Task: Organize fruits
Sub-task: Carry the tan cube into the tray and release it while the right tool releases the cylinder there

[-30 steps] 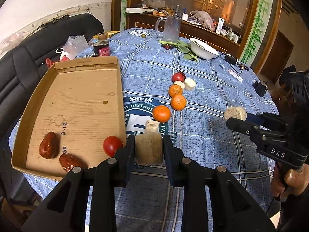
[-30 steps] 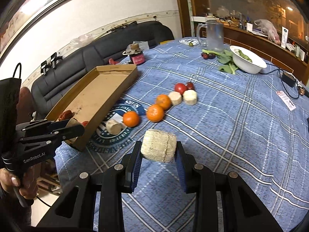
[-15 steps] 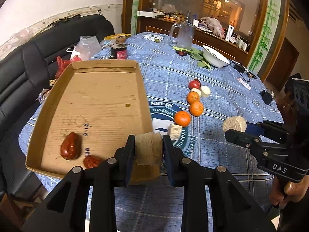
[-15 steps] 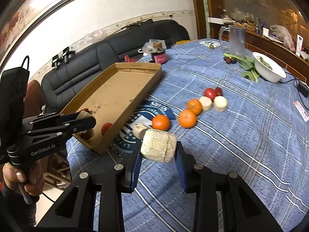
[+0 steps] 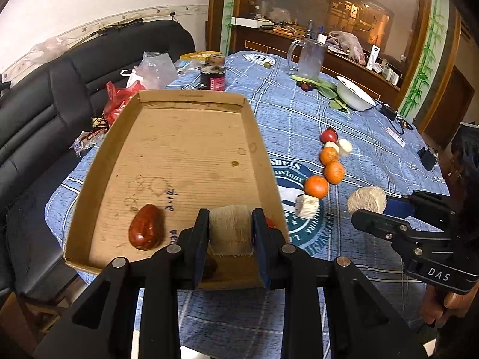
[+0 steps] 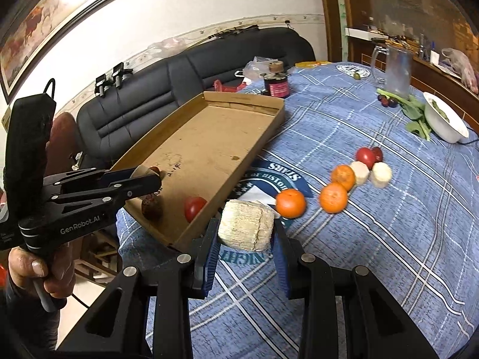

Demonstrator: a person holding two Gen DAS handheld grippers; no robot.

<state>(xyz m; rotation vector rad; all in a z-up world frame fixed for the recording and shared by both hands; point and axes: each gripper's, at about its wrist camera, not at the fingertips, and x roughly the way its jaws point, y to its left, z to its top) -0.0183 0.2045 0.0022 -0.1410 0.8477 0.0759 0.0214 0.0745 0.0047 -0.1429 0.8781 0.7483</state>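
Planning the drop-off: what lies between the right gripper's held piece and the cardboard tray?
Only bare blue tablecloth and the tray's near wall separate the pale chunk from the cardboard tray; the right wrist view shows it.

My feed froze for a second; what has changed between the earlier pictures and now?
Both grippers carried their pale chunks sideways toward the cardboard tray. The left gripper now holds its chunk over the tray's near end; the right gripper, with its chunk, nears the tray's corner. Both grips, the oranges and the tray's contents stayed unchanged.
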